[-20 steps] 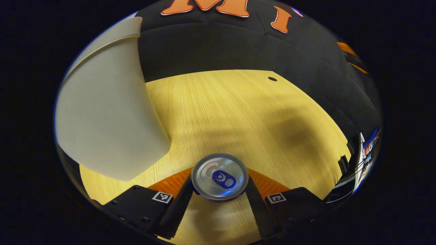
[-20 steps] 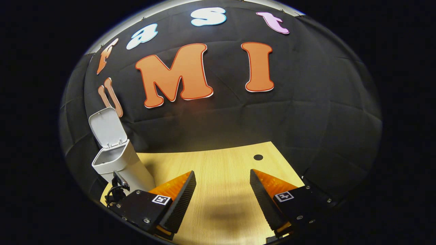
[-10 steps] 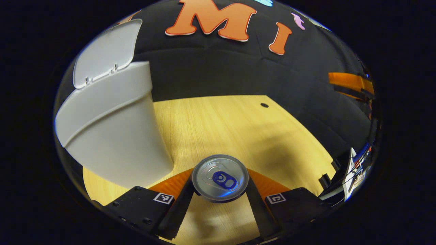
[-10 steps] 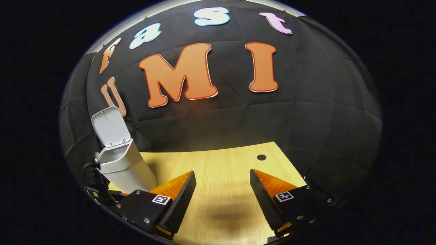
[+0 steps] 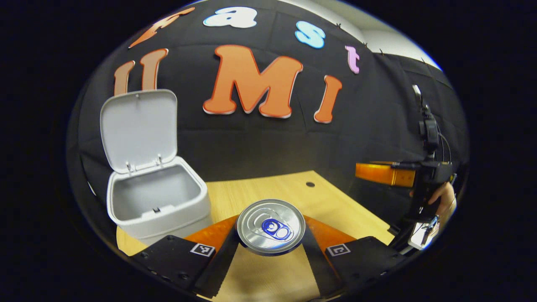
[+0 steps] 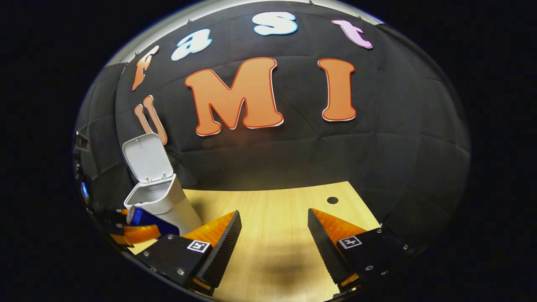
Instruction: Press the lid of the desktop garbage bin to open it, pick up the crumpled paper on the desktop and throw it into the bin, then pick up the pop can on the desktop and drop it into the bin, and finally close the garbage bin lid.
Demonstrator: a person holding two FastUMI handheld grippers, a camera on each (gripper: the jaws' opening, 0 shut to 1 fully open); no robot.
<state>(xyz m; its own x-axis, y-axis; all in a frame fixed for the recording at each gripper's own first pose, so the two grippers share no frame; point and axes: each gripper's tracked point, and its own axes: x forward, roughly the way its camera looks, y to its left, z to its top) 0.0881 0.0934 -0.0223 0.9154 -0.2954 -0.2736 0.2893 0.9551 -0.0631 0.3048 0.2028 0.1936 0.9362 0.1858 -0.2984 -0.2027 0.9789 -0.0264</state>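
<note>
My left gripper is shut on the pop can, whose silver top with a blue tab faces the camera. It is held up in the air, level with the rim of the white bin, which stands just to the left with its lid raised. In the right gripper view the same bin stands at the far left, lid up, and the blue can shows beside it at the left edge. My right gripper is open over bare wood. The crumpled paper is hidden.
The wooden desktop has a small dark hole near its back right corner. My right gripper and the hand holding it show at the far right of the left gripper view.
My left gripper has risen with the can from desk level to the height of the bin's rim, so the bin's inside and raised lid have come into sight. The right gripper has barely shifted.
</note>
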